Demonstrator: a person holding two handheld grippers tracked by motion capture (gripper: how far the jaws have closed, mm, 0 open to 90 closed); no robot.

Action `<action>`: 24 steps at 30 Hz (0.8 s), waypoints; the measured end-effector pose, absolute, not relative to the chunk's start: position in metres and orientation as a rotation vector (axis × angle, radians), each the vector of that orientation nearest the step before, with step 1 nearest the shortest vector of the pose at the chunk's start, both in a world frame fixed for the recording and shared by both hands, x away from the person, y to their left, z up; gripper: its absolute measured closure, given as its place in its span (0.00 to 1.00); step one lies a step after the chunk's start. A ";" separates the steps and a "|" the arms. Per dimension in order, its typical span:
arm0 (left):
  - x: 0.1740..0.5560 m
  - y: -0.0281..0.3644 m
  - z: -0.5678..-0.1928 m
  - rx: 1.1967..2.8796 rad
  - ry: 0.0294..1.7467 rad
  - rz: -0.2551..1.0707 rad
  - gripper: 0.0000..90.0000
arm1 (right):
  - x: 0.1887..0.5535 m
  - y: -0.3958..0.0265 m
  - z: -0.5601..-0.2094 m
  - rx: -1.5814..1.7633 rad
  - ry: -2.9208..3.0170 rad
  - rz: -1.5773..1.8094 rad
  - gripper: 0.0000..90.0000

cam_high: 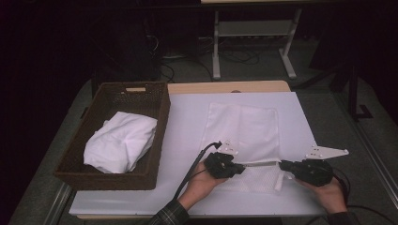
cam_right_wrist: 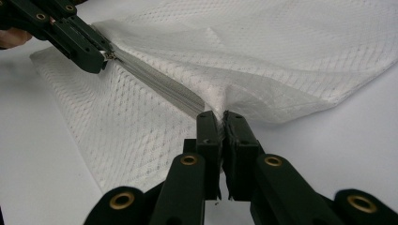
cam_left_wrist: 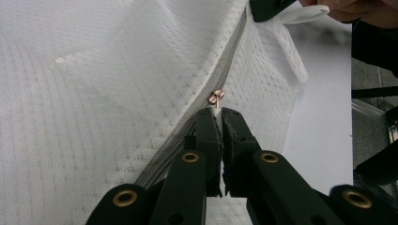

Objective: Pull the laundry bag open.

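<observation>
left tool (cam_left_wrist: 217,111) clamps zipper pull (cam_left_wrist: 216,97); right tool (cam_right_wrist: 221,114) pinches mesh bag (cam_high: 244,126) edge; basket (cam_high: 157,140) well apart.

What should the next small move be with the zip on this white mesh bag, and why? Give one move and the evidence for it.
Probably draw the left gripper with the zip pull along the zip, while the right gripper holds firm. Both are shut, the left on the pull, the right on the mesh bag at the zip's end, with the zip taut between them.
</observation>
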State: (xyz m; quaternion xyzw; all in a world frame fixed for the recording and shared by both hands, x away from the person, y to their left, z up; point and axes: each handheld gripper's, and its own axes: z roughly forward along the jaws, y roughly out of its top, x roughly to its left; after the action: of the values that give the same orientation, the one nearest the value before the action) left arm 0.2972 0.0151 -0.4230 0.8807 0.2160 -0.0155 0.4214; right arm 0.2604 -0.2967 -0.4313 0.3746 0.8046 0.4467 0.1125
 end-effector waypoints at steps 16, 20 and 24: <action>0.299 0.030 -0.425 2.208 0.584 -0.027 0.96 | 0.260 -0.299 -0.432 1.118 2.340 1.278 0.95; 0.298 0.037 -0.426 2.206 0.597 -0.021 0.96 | 0.260 -0.300 -0.432 1.123 2.332 1.276 0.95; 0.298 0.043 -0.426 2.208 0.608 -0.016 0.96 | 0.260 -0.301 -0.432 1.121 2.330 1.275 0.95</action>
State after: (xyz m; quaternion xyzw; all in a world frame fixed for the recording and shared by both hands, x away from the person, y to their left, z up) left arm 0.2982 0.0428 -0.4264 0.8780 0.2418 -0.0065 0.4131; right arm 0.2600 -0.3005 -0.4316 0.3856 0.8014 0.4387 0.1292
